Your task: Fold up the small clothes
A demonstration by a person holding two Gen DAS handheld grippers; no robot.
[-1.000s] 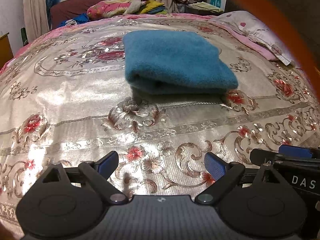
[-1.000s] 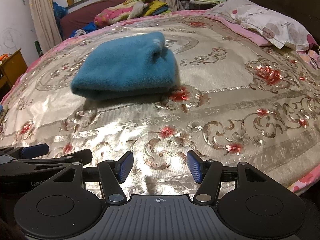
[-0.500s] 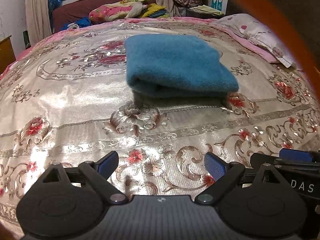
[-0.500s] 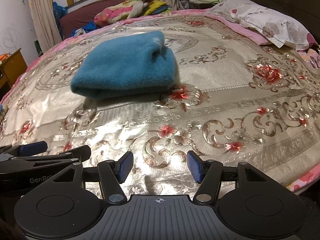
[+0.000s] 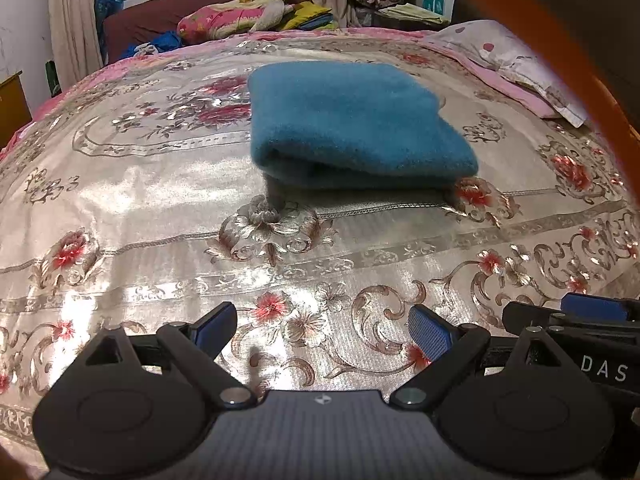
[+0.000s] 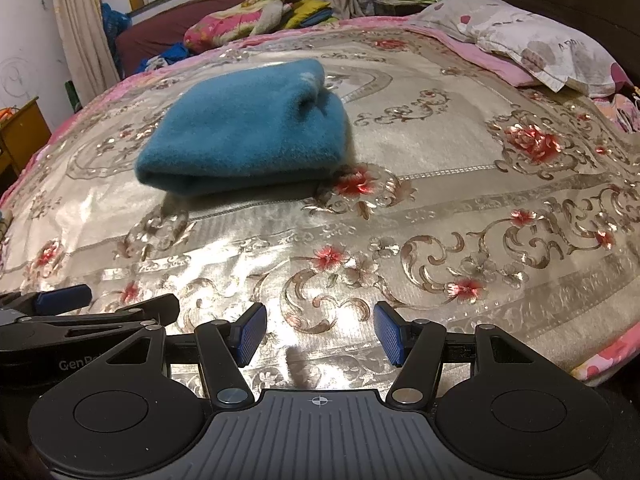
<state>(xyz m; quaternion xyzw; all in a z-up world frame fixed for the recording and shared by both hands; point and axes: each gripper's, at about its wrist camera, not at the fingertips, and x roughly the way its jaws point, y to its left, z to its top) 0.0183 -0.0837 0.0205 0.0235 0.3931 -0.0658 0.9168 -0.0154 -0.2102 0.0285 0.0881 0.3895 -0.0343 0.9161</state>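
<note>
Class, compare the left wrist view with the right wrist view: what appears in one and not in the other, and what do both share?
Only the left wrist view shows a blurred orange band across its upper right corner. Only the right wrist view shows the wooden table at the far left and the bedspread's pink edge at lower right. Both show the folded blue cloth lying on the floral bedspread, the pillow, and the left gripper and right gripper, both open and empty.

A floral bedspread (image 5: 160, 184) covers the bed. A spotted pillow (image 6: 532, 40) lies at its far right corner. Bright bedding (image 5: 236, 20) is piled on the maroon sofa (image 5: 152, 20) beyond.
</note>
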